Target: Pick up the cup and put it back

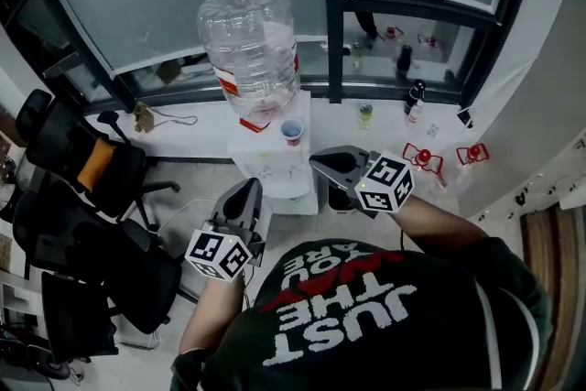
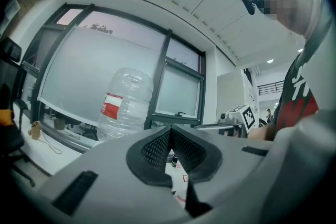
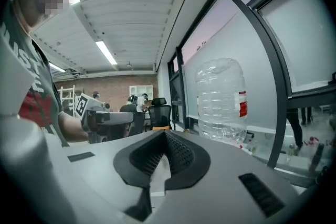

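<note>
The cup [image 1: 292,132] is standing on the dispenser's [image 1: 275,171] top, near its right edge, just beside the bottle [image 1: 249,46]. Neither tool is touching it. The left gripper [image 1: 245,190] is hovering at the dispenser's left front corner, its jaws pressed together on nothing. The right gripper [image 1: 319,162] is hovering at the right front corner, near the cup but apart from it, also closed and empty. I am judging that the cup is either waiting for the pick or already put back; the pictures are not deciding which. If the pick is left, the jaws are needing to open first.
</note>
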### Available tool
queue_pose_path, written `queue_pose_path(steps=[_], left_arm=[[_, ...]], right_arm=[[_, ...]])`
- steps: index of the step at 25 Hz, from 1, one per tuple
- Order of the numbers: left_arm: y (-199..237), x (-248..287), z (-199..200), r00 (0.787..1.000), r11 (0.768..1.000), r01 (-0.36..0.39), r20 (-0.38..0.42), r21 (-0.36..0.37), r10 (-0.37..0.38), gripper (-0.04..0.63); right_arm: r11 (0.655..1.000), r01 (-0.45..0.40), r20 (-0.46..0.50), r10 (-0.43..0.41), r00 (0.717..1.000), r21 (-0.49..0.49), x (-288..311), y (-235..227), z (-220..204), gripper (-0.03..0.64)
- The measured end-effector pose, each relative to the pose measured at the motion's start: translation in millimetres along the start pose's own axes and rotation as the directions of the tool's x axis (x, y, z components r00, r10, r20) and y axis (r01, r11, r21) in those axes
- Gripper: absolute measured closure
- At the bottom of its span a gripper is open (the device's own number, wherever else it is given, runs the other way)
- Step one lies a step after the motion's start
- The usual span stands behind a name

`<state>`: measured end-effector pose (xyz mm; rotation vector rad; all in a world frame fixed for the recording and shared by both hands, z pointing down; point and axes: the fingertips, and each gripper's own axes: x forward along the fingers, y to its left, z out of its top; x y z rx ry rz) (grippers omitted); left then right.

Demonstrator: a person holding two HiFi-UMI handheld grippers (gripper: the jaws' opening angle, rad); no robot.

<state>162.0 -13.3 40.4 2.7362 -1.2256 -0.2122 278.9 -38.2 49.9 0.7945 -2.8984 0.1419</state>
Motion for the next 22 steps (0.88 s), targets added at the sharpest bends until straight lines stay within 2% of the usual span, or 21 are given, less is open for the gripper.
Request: queue_pose_path(steps=[22], left_arm=[[6.6,-3.1,-3.1,1.000,1.000,-0.009,0.004,-0.026,0.009,0.589]], right_arm=[[0.999,-0.005,-0.034,0.003,0.999,-0.052,6.1,2.6,-1.8,0.584]])
